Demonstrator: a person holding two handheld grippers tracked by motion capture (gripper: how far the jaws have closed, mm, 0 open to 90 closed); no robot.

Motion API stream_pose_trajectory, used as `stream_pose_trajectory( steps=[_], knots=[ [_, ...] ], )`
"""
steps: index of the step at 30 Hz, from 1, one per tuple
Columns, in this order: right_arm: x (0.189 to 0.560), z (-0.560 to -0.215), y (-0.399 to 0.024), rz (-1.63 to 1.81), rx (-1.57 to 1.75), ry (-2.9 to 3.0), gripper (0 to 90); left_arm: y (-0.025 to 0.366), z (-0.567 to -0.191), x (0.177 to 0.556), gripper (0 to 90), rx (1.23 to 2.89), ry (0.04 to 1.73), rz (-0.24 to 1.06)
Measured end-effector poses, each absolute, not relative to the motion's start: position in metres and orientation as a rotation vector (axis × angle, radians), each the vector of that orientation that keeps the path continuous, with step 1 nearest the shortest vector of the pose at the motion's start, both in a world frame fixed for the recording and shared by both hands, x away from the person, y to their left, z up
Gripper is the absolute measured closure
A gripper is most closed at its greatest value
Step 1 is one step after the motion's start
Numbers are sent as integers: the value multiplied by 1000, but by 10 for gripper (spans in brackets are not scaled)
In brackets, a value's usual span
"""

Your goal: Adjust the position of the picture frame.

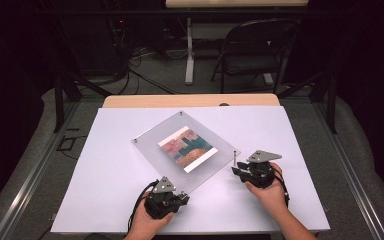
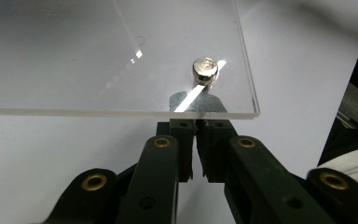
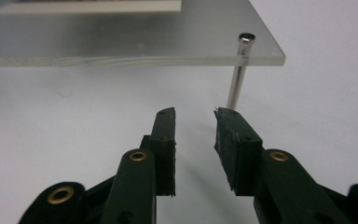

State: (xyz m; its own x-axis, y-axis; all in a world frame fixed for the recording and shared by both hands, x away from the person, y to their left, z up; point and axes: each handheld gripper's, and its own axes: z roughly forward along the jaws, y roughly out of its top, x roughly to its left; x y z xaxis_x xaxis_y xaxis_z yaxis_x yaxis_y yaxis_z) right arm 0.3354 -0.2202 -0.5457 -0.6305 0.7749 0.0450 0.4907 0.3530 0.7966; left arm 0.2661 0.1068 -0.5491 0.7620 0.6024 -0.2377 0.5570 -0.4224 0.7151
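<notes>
- Clear square acrylic panel (image 1: 185, 150) over a colourful printed picture (image 1: 186, 147), on slim metal corner posts (image 3: 237, 86), mid white surface (image 1: 105, 165).
- Left tool (image 2: 196, 128): jaws together, empty, at panel's near edge by a silver screw cap (image 2: 205, 69).
- Right tool (image 3: 195, 114): narrow gap, empty, near a post.

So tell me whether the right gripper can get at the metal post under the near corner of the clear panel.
Probably yes: the right gripper has its jaws apart, the metal post stands just beyond them, slightly right, with bare table between.
</notes>
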Motion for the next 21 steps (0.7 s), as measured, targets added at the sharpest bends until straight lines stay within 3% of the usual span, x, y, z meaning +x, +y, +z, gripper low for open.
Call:
stream_pose_trajectory(
  steps=[13,21],
  knots=[
    [363,-555,-224,1180,1165,2255,696,107,-556,264,830,2075,901,55],
    [376,-560,-213,1176,1139,2277,775,106,-559,265,820,2061,913,53]
  ],
)
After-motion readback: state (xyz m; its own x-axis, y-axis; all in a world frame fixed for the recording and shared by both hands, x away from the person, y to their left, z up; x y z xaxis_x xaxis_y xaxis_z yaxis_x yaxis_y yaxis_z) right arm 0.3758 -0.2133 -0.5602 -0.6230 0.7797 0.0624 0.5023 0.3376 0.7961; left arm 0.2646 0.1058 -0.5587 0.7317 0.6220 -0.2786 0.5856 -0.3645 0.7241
